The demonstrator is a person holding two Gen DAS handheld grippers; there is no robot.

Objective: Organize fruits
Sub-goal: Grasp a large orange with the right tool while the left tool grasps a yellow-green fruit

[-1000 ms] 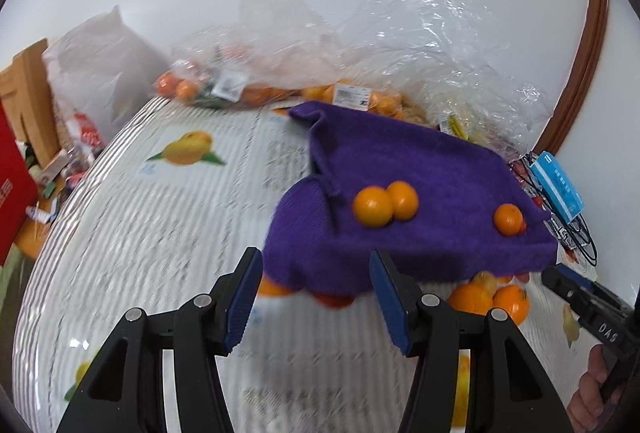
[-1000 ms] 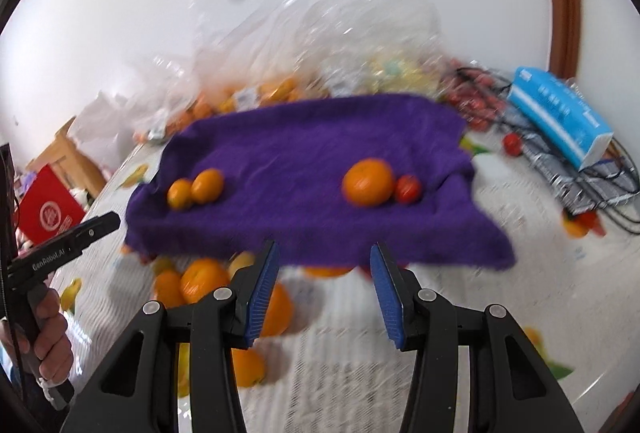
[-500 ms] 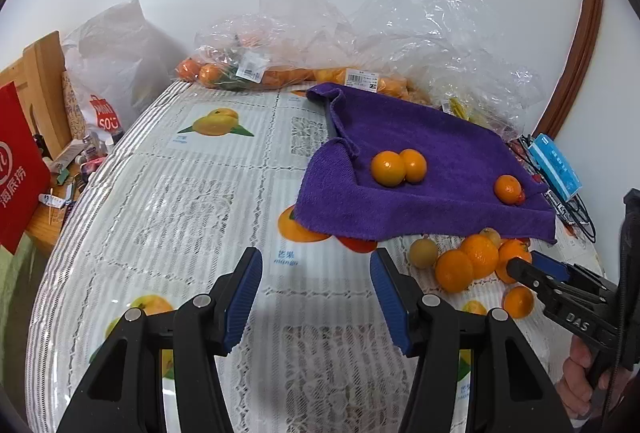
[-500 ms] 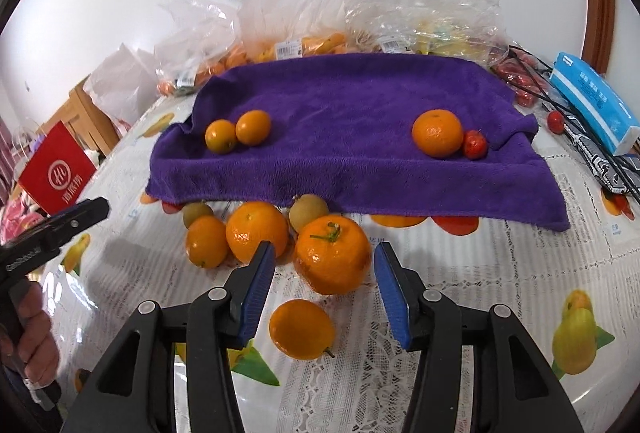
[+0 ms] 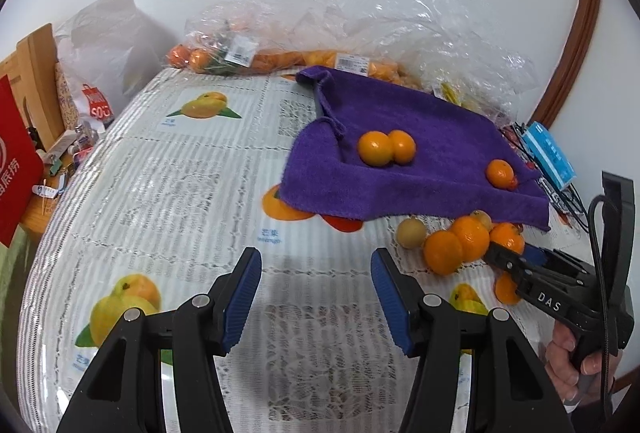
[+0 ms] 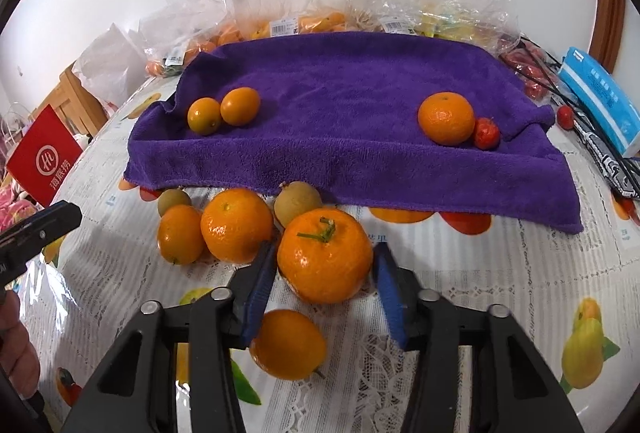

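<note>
The right tool (image 6: 324,269) straddles a stemmed orange (image 6: 325,256) on the table (image 6: 500,273), its blue pads apart on either flank of the fruit and, by the look of it, not yet pressing. The left tool (image 5: 316,293) hangs spread and empty over bare tablecloth, well apart from any fruit.

The orange sits at the front of a loose cluster just beside the near edge of a purple towel (image 6: 360,93). Behind it lie a brown fruit (image 6: 298,203), a second orange (image 6: 236,225) and a smaller orange (image 6: 180,239) with another brown one (image 6: 174,201) beyond; a further orange (image 6: 287,344) lies under the tool's left arm. On the towel, two small oranges (image 6: 224,109) touch at the left, while a larger orange (image 6: 445,117) and a small red fruit (image 6: 487,133) touch at the right.

The step in hand appears to be picking up the stemmed orange, probably to set it on the towel by kind. Doing it well means closing squarely across the widest part, pads level with the middle so the round skin cannot squirt out, and squeezing only enough to hold. The left pad stands near the second orange, so a straight lift should spare the neighbours a nudge and a roll. The fruit below the tool also wants clearance on the way up.
</note>
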